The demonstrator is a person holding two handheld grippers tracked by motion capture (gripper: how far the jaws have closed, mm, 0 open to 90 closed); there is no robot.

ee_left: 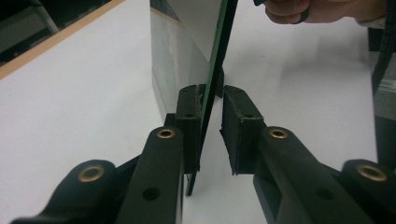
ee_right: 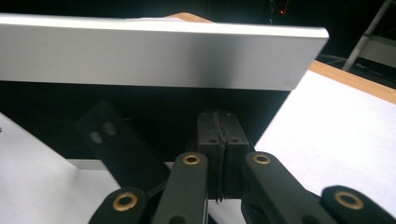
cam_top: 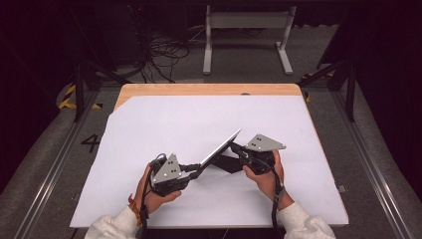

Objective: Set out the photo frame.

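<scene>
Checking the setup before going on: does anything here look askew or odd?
Yes: the thin flat panel stands tilted on edge above the white table cover. The left gripper straddles its edge, one pad apart; the right gripper is shut at its dark underside.
</scene>
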